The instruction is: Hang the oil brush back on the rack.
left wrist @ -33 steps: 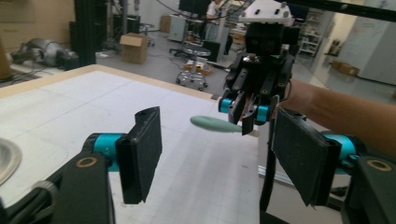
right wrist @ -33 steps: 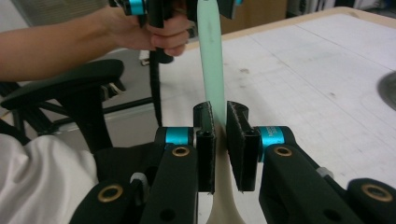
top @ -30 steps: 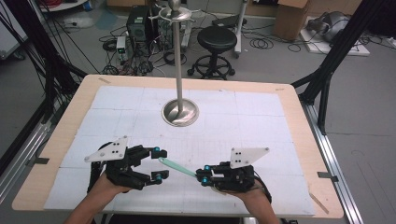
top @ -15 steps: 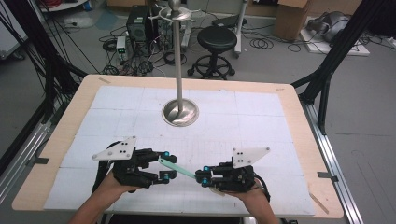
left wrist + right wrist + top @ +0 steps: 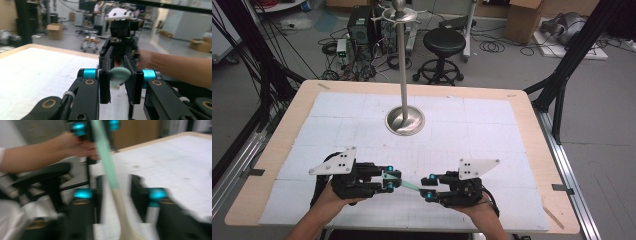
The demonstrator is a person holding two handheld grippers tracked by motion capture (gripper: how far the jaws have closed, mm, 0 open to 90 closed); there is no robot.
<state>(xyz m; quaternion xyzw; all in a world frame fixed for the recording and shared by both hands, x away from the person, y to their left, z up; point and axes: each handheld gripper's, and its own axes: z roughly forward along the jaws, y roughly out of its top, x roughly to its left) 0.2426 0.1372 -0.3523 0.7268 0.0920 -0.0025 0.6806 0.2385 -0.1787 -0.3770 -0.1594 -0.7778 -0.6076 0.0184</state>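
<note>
A slim mint-green utensil [image 5: 409, 186] with a cream end spans the gap between my two grippers, just above the white mat. My left gripper [image 5: 388, 179] has just been closing, and its pads now press on the rounded green end [image 5: 121, 73]. In the left gripper view the left gripper [image 5: 118, 82] faces the right one. My right gripper [image 5: 430, 187] has just been opening. In the right gripper view the right gripper [image 5: 117, 195] stands open, with the handle [image 5: 103, 152] running through the gap and touching neither pad.
A metal stand with a round base [image 5: 405, 120] and a tall pole rises from the middle of the mat. The wooden table rim [image 5: 532, 150] frames the white mat. A black stool [image 5: 442, 42] and cables lie on the floor beyond.
The left gripper has slid right to the utensil's green end and closed on it. The right gripper's jaws have spread off the handle. The right hand has stayed put.
</note>
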